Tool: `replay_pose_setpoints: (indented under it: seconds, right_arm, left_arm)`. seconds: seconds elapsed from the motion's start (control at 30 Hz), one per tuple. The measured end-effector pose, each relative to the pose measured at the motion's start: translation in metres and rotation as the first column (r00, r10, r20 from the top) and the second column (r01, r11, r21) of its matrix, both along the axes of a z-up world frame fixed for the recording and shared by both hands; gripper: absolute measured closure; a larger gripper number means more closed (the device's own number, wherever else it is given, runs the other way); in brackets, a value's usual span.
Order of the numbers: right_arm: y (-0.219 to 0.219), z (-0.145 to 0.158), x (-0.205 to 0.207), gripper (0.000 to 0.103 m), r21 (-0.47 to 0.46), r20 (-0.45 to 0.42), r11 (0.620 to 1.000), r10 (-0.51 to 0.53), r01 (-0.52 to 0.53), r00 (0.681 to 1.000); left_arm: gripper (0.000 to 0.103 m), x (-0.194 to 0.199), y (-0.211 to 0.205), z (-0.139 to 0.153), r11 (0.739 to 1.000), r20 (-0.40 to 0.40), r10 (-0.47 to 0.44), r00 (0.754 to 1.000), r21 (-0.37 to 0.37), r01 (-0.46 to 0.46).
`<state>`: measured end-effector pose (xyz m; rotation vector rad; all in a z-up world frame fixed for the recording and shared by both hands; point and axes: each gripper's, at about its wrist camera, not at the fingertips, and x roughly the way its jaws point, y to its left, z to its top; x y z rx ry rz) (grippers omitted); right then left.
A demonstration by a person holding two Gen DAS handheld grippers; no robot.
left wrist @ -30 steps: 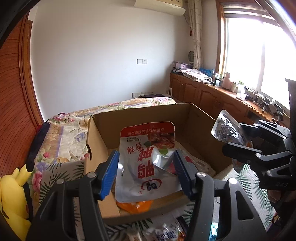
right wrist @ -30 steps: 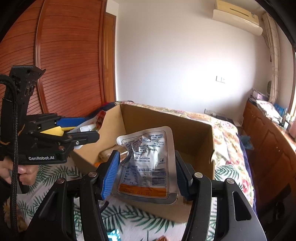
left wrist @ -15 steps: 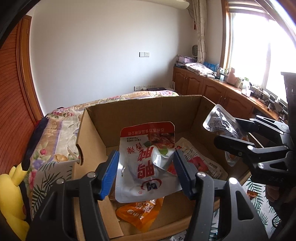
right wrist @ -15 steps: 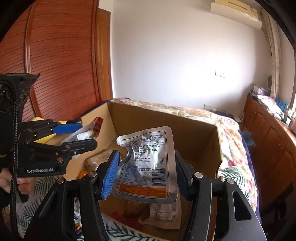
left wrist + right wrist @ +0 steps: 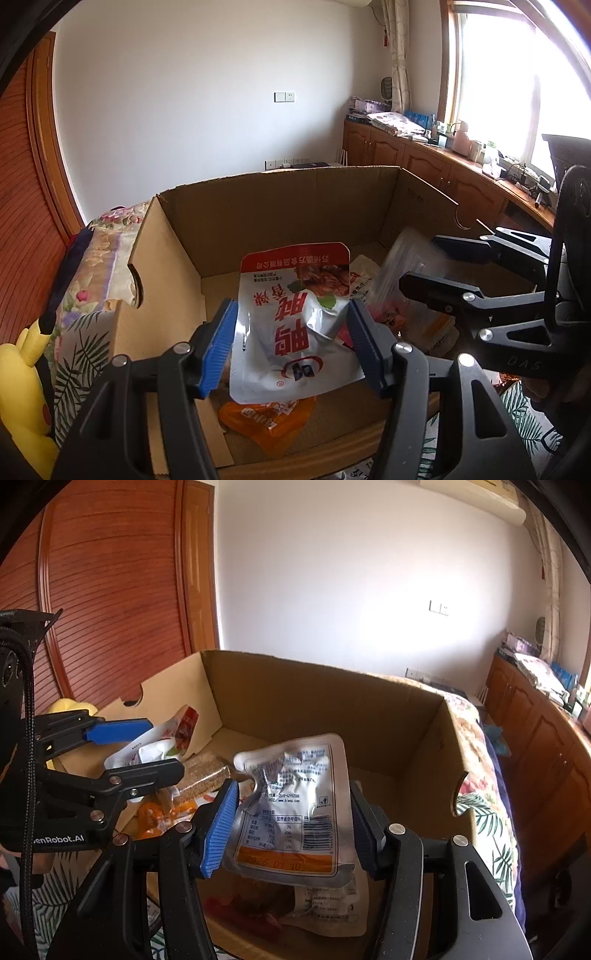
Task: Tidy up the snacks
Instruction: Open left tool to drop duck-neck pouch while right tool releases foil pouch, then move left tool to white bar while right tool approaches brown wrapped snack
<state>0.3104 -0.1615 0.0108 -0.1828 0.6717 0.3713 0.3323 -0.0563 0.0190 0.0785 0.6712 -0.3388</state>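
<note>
Red-and-white snack pouch (image 5: 295, 325) clamped between blue pads of left tool (image 5: 291, 347), hanging over open cardboard box (image 5: 280, 206). Silver pouch (image 5: 295, 805) likewise gripped in right tool (image 5: 291, 827) above same box, other snacks lying inside.
</note>
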Motion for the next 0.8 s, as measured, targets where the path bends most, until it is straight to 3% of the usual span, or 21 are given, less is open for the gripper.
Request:
replay_pose_setpoints:
  seconds: [0.37, 0.8]
  right_arm:
    - [-0.007, -0.001, 0.0, 0.046, 0.027, -0.01, 1.0, 0.002, -0.001, 1.0]
    - [-0.011, 0.026, -0.047, 0.046, 0.033, 0.031, 0.999, 0.015, -0.016, 0.999]
  left_arm:
    - [0.041, -0.004, 0.006, -0.002, 1.0, -0.003, 0.012, 1.0, -0.014, -0.012]
    - [0.04, -0.045, 0.007, 0.025, 1.0, 0.044, -0.015, 0.999, -0.019, 0.016]
